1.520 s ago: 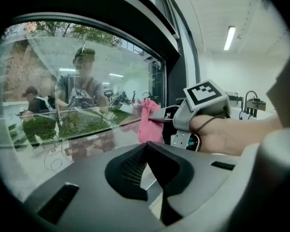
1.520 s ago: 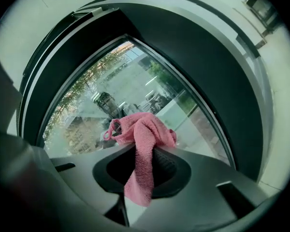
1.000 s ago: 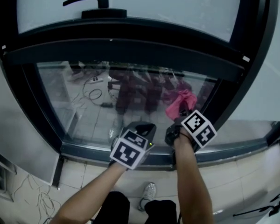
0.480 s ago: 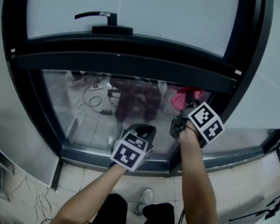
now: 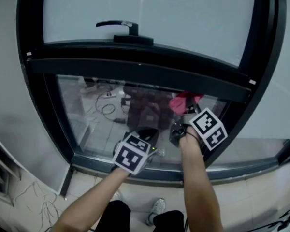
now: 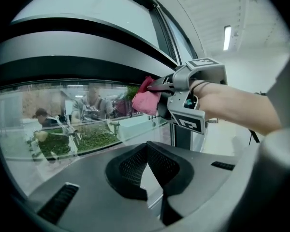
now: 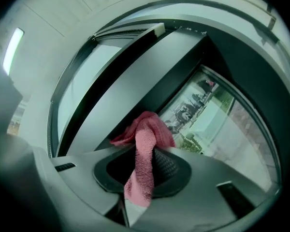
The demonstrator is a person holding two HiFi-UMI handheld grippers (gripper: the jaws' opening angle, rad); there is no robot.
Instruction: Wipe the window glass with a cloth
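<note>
Pink cloth (image 7: 144,134) pinched in right gripper (image 5: 182,115) fingers, up at window glass (image 5: 96,115) top right corner. Left gripper (image 6: 146,149) fingers together, empty. Wiping under way; seemingly most glass left.

A pale tiled floor (image 5: 251,197) is seen along the bottom of the head view. Thin cables (image 5: 41,209) are strewn on it at the lower left. 1 light shoe (image 5: 157,207) is planted at the bottom centre. A dark cord (image 5: 286,219) is laid at the lower right corner.
</note>
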